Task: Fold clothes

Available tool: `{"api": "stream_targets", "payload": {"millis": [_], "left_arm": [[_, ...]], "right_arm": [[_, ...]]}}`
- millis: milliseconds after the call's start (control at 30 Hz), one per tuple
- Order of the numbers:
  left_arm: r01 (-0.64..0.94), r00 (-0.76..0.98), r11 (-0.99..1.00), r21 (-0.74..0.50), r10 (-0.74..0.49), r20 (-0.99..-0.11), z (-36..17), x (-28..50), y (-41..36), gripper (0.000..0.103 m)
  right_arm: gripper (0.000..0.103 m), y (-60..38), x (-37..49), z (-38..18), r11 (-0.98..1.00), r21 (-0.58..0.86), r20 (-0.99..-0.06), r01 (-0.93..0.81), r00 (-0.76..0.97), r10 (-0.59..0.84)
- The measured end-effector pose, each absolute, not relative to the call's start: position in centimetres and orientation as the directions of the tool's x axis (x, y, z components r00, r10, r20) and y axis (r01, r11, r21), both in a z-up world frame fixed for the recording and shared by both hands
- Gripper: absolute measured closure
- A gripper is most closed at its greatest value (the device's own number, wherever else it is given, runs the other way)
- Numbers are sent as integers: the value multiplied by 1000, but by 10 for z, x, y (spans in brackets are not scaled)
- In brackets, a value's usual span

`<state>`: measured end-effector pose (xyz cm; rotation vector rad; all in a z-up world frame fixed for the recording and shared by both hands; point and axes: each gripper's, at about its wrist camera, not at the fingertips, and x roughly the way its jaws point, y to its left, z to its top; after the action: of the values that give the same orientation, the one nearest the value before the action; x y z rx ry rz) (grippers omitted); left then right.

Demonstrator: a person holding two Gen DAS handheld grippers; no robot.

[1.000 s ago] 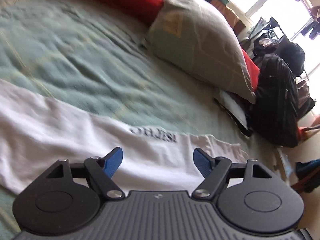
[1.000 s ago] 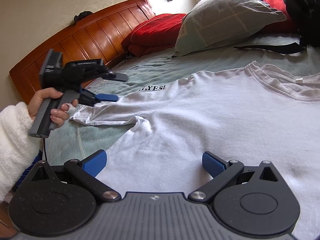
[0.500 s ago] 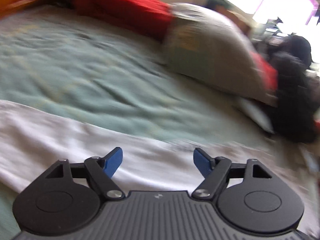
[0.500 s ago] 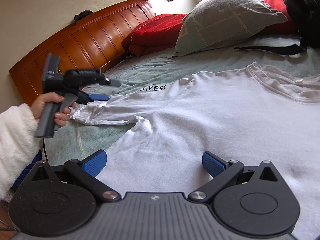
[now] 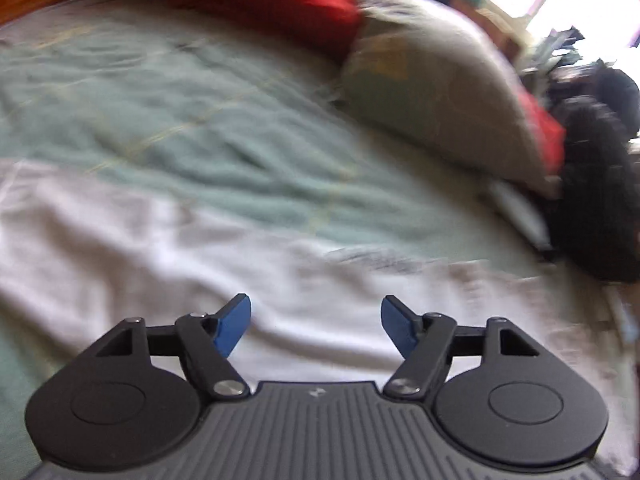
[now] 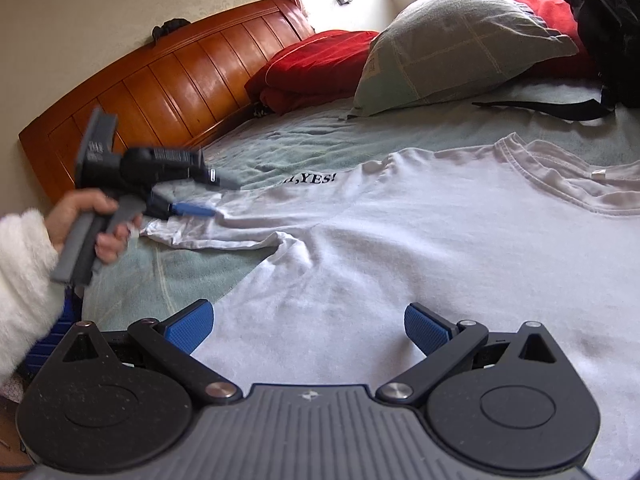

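Observation:
A white T-shirt with dark lettering lies spread on the green bedspread. Its left sleeve is rumpled. My left gripper is open and hovers just over the white sleeve cloth; it also shows in the right wrist view, beside the sleeve end. My right gripper is open and empty, low over the shirt's body near the hem. The left wrist view is blurred by motion.
A grey-green pillow and a red folded blanket lie at the head of the bed by the wooden headboard. A black backpack sits at the far right, with its strap on the bedspread.
My left gripper has moved lower and further left along the sleeve, staying open. The sleeve end is a little more bunched. My right gripper has not moved.

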<state>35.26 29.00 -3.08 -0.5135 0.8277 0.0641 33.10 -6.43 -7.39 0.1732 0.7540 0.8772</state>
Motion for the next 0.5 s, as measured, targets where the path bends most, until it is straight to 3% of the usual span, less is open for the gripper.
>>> {"api": "stream_targets", "payload": {"millis": [100, 233, 500], "left_arm": [[-169, 664, 893, -417, -209, -718, -32, 376, 265, 23], [-208, 564, 910, -358, -187, -804, -61, 415, 245, 24], [-225, 654, 906, -358, -131, -745, -61, 444, 254, 17]], "right_arm": [[0, -65, 332, -74, 647, 432, -527, -628, 407, 746], [0, -65, 333, -75, 651, 439, -526, -619, 410, 745], [0, -66, 334, -77, 648, 450, -524, -614, 406, 749]]}}
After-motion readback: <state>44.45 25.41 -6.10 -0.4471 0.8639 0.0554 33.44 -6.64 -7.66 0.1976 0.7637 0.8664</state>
